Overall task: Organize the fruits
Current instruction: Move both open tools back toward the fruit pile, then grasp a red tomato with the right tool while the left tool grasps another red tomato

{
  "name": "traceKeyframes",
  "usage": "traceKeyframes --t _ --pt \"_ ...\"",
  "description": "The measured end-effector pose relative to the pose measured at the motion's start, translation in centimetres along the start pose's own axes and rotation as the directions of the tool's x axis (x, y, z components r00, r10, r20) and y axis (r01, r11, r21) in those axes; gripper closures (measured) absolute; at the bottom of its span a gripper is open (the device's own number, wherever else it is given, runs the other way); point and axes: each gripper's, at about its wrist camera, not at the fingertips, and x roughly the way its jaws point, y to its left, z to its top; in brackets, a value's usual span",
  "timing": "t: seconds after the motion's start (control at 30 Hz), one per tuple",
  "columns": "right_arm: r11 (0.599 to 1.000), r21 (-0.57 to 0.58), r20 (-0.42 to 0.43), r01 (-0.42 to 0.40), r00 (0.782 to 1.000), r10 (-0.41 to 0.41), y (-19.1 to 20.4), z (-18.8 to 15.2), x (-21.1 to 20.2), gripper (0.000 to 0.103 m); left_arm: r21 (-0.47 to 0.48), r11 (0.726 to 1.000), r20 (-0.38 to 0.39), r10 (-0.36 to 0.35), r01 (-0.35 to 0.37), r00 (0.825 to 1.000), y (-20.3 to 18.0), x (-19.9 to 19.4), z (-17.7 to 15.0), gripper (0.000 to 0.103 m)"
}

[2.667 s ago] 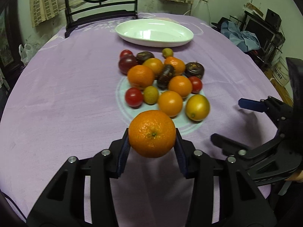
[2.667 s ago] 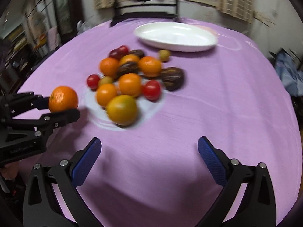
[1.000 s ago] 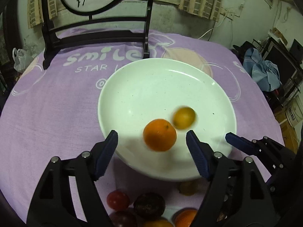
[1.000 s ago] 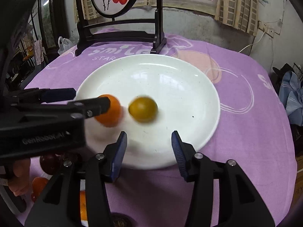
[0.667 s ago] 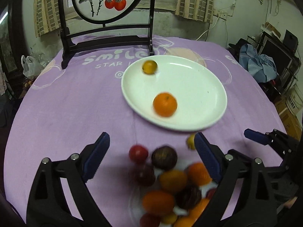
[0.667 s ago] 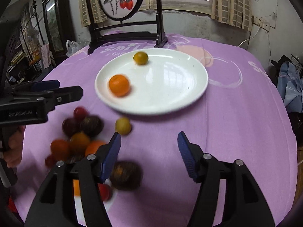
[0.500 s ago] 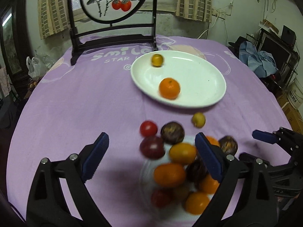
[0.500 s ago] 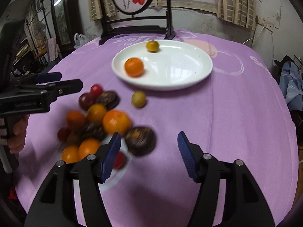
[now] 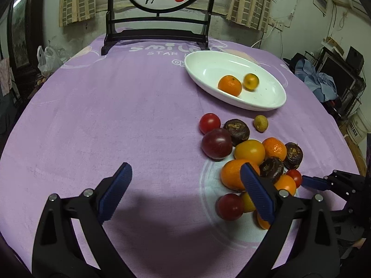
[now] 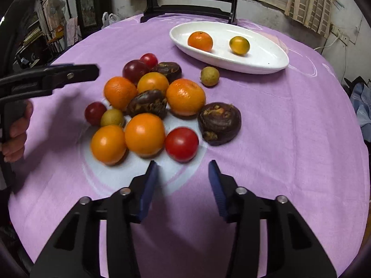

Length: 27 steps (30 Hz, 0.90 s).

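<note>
Fruit pile (image 10: 148, 106) sits mid-desk on the purple cloth (image 9: 116, 115) — oranges, tomatoes, dark brown fruits touching each other. White dish (image 10: 262, 55) at 1 o'clock of the pile holds one orange (image 10: 200, 41) and one yellow fruit (image 10: 239, 45), apart. Small green fruit (image 10: 209, 76) lies between pile and dish. Right claw (image 10: 183, 185) narrow-open, empty, just short of a red tomato (image 10: 181, 144). Left claw (image 9: 185, 192) wide, empty — over bare cloth at 9 o'clock of the pile.
</note>
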Motion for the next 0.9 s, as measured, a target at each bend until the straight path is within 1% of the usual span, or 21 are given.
traceKeyframes --t 0.1,0.13,0.17,0.2,0.3,0.4,0.57,0.67,0.77,0.8,0.83,0.87,0.9 --pt "1.000 -0.005 0.003 0.008 1.000 -0.008 0.0 0.7 0.6 0.058 -0.013 1.000 0.003 -0.012 0.012 1.000 0.5 -0.2 0.1 0.007" --pt "1.000 -0.010 0.004 0.007 1.000 -0.007 0.1 0.9 0.8 0.059 -0.010 1.000 0.004 -0.011 0.011 1.000 0.5 -0.2 0.1 0.007" --pt "1.000 -0.013 0.009 0.001 1.000 -0.001 0.1 1.0 0.8 0.062 -0.007 1.000 0.004 -0.011 0.011 1.000 0.6 -0.3 0.0 0.007" --pt "1.000 -0.016 0.014 -0.010 1.000 0.011 0.2 1.0 0.9 0.070 -0.001 1.000 0.002 -0.011 0.011 1.000 0.6 -0.3 -0.1 0.007" --pt "1.000 -0.018 0.031 -0.014 0.999 0.015 0.3 0.9 0.9 0.073 0.009 1.000 -0.008 0.000 0.000 1.000 0.6 0.0 -0.4 0.007" --pt "0.998 0.020 0.043 -0.057 0.997 0.056 -0.5 0.6 0.5 0.073 0.024 1.000 -0.023 -0.005 0.006 1.000 0.5 0.0 -0.9 0.007" --pt "0.994 0.063 0.072 -0.093 0.993 0.088 -1.5 0.2 -0.5 0.073 0.109 0.994 -0.044 -0.020 0.024 0.999 -0.7 -0.5 -2.5 0.007" --pt "0.992 0.068 0.082 -0.105 0.992 0.100 -1.6 0.2 -0.8 0.073 0.201 0.979 -0.048 -0.001 0.011 0.999 -2.3 -0.8 -3.6 0.007" --pt "0.991 0.063 0.095 -0.116 0.989 0.110 -1.6 0.1 -1.2 0.073 0.249 0.968 -0.068 0.021 -0.003 0.997 -3.1 -0.4 -4.3 0.008" --pt "0.991 0.062 0.101 -0.119 0.989 0.112 -1.6 0.1 -1.4 0.073 0.261 0.965 -0.073 0.031 -0.011 0.997 -3.4 -0.1 -4.4 0.012" --pt "0.991 0.061 0.104 -0.121 0.988 0.114 -1.6 0.0 -1.5 0.073 0.263 0.965 -0.076 0.035 -0.014 0.997 -3.4 0.1 -4.4 0.019" --pt "0.991 0.059 0.106 -0.123 0.988 0.116 -1.6 0.0 -1.6 0.073 0.265 0.964 -0.084 0.036 -0.013 0.996 -3.5 0.3 -4.3 0.023" --pt "0.990 0.059 0.108 -0.124 0.987 0.118 -1.7 -0.2 -1.7 0.073 0.262 0.965 -0.101 0.030 -0.002 0.994 -3.5 0.7 -4.2 0.030"
